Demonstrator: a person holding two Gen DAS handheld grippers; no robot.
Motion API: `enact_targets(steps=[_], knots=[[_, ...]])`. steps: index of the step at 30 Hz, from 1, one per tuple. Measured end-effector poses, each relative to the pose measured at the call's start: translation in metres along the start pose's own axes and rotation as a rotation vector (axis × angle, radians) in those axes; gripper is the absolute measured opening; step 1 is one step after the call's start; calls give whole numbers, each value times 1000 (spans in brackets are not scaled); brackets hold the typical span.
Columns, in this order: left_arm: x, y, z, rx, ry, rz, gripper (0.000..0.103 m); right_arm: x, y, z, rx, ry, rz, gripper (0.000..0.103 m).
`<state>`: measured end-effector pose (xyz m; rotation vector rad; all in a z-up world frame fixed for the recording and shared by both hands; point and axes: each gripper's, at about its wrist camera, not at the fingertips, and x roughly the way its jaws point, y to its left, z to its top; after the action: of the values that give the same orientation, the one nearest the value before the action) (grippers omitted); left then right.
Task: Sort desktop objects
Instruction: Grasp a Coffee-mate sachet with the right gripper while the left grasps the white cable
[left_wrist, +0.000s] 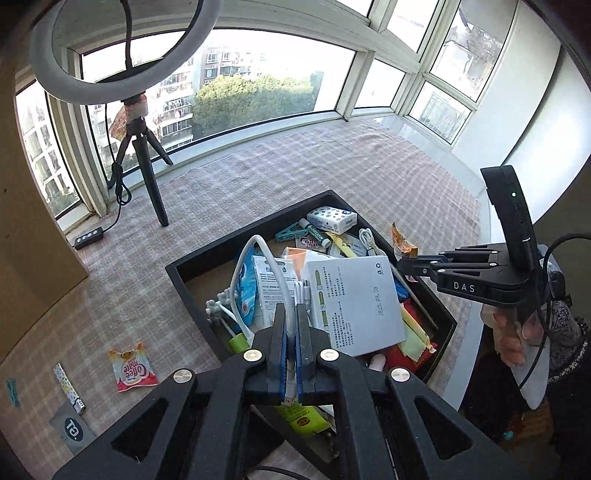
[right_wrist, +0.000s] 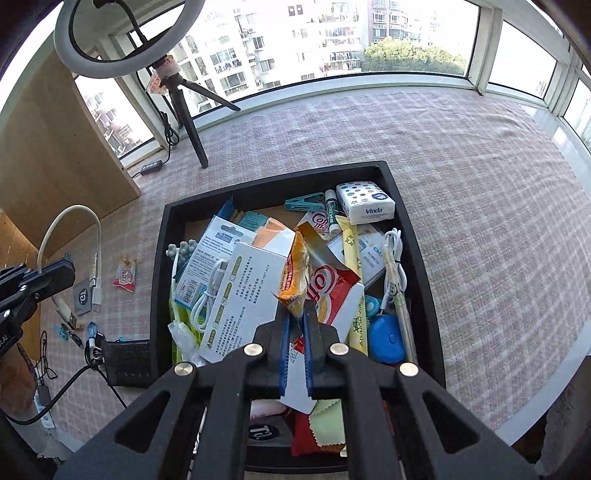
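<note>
A black tray full of mixed small items stands on the checked cloth. My left gripper is shut on a white USB cable, whose loop arches up over the tray's left part. From the right wrist view, the same left gripper hangs left of the tray with the white USB cable curling above it. My right gripper is shut on an orange snack sachet above the tray's middle. The left wrist view shows the right gripper and the orange snack sachet at the tray's right edge.
A ring light on a tripod stands at the back left by the window. On the cloth left of the tray lie a Coffee mate sachet, a grey card, a patterned stick and a black pouch. The table edge runs on the right.
</note>
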<state>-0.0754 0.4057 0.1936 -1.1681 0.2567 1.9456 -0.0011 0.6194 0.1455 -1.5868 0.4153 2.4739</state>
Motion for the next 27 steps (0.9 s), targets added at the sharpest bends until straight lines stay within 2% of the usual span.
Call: enact_targets(steps=[6, 7, 8, 9, 10, 12, 14, 17, 22, 27], knots=[[16, -46, 1, 70, 26, -53, 3, 3, -21, -10, 26, 15, -20, 7], [19, -51, 1, 76, 32, -55, 11, 3, -20, -10, 14, 18, -12, 9], [22, -54, 2, 71, 54, -55, 25, 3, -20, -11, 17, 18, -10, 12], [24, -54, 1, 60, 65, -61, 55, 1, -22, -10, 29, 15, -11, 20], [23, -52, 0, 48, 48, -59, 62, -1, -22, -10, 38, 6, -3, 32], [18, -47, -1, 37, 29, -27, 60, -7, -21, -10, 38, -15, 4, 39], [13, -39, -2, 24, 29, -26, 60, -9, -17, -10, 29, -19, 4, 39], [-1, -23, -6, 7, 4, 19, 59, -11, -10, -10, 21, -26, 15, 39], [-31, 27, -26, -47, -15, 86, 59, -12, 17, -17, -23, -29, 65, 39], [-55, 88, -64, -131, -2, 174, 59, -5, 65, -33, -110, -9, 144, 39]])
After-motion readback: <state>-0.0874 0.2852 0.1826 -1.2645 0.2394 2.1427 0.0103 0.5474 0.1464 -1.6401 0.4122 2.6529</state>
